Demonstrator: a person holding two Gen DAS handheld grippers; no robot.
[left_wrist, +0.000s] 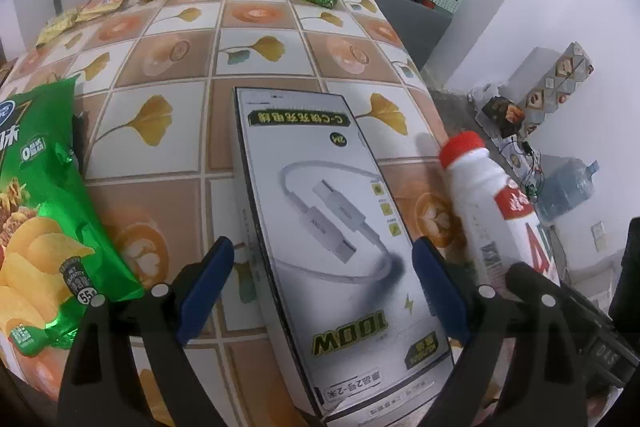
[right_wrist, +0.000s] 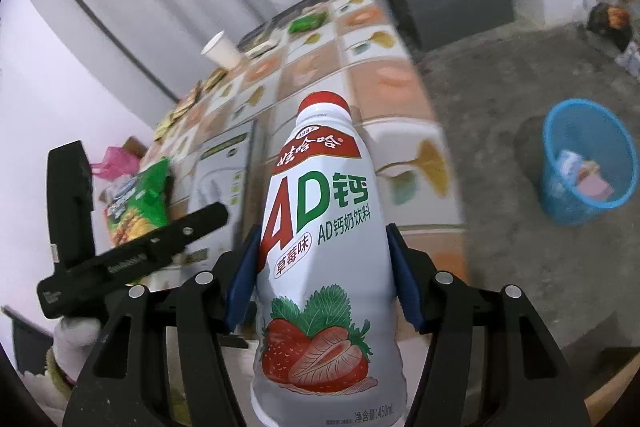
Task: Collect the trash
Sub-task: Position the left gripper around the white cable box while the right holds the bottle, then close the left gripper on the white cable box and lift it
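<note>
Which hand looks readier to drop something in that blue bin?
The right. Its claw already grips the milk bottle, and the blue bin lies on its side. The left claw only straddles the cable box.

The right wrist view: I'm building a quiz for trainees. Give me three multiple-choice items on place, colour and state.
1. Where is the blue mesh bin?
A. On the table
B. On the floor right of the table
C. On the grey cabinet

2. What colour is the milk bottle cap?
A. Red
B. Green
C. Blue

3. What are the right tongs doing?
A. Gaping, nothing between them
B. Clamping the milk bottle
C. Holding a cup

B: the bin stands on grey floor.
A: the cap is red.
B: both blue pads press the bottle's sides.
</note>
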